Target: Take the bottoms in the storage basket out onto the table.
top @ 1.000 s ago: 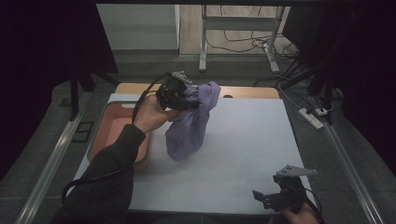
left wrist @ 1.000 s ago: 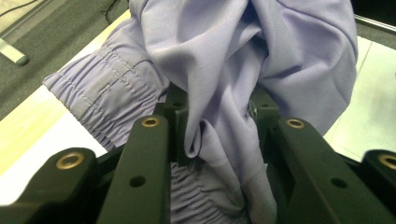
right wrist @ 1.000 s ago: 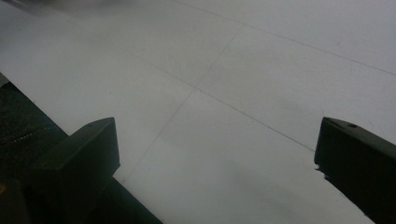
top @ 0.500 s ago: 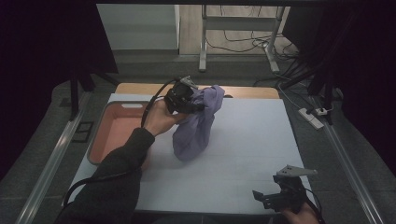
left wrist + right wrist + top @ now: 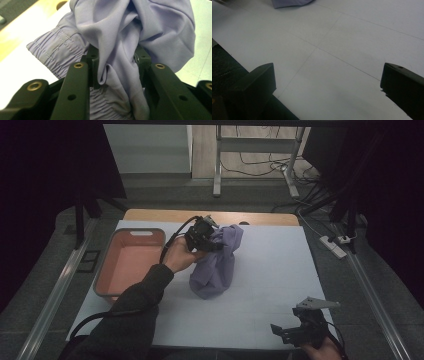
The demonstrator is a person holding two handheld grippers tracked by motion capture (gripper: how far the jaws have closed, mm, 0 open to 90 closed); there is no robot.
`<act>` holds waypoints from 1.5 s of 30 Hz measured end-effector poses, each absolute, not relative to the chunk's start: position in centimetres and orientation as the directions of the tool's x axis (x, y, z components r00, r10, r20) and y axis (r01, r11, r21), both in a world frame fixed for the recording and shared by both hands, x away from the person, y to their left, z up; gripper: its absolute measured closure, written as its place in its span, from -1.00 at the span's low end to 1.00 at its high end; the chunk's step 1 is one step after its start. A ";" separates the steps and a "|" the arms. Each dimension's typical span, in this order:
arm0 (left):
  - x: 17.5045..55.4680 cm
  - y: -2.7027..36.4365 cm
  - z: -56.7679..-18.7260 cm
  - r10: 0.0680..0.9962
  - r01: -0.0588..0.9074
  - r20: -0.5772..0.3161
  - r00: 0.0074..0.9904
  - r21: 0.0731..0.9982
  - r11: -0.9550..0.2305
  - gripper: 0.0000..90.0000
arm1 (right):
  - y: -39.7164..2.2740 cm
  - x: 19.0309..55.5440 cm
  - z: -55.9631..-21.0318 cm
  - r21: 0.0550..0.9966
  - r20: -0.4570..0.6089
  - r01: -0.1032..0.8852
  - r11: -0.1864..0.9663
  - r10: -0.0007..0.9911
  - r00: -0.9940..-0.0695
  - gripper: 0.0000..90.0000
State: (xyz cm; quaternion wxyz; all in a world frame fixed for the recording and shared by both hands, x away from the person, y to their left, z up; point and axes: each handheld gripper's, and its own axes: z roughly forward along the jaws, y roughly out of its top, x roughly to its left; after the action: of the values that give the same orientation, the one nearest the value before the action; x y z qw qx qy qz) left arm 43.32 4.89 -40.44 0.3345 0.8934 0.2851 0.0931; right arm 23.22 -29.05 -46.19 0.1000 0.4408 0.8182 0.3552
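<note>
Your left arm reaching forward over the white table (image 5: 260, 310), left gripper (image 5: 212, 242) clamped on the bunched lilac garment (image 5: 215, 267), cloth hanging down to the tabletop beside the pink tub (image 5: 107, 270), your right gripper (image 5: 287, 332) resting low at the near edge, jaws wide apart, holding nothing

Counting one lilac garment (image 5: 216, 265), one pink tub (image 5: 129, 262), two grippers: left (image 5: 214, 242), right (image 5: 281, 332), on one table (image 5: 280, 270).

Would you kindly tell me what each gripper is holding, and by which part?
The left gripper is shut on a bunched fold of the lilac garment, near its elastic waistband. The right gripper is open, holding nothing.
</note>
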 end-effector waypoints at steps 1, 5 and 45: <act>43.3 4.8 -40.8 0.571 0.449 -0.025 0.820 0.646 -0.617 0.45 | -29.0 23.2 -46.2 0.669 0.151 0.651 0.357 0.793 -0.590 -1.00; 43.4 4.6 -41.9 0.572 0.465 -0.041 0.819 0.632 -0.621 0.45 | -29.0 23.2 -46.2 0.670 0.147 0.648 0.362 0.791 -0.594 -1.00; 43.8 4.0 -49.8 0.587 0.552 -0.139 0.798 0.558 -0.619 0.17 | -29.0 23.2 -46.2 0.669 0.141 0.645 0.369 0.789 -0.597 -1.00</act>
State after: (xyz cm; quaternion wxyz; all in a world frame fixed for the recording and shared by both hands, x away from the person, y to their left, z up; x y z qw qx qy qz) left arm 43.78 4.03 -49.75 0.3003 0.8993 0.3167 0.0286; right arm 23.20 -28.98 -46.20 0.1020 0.4369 0.8209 0.3533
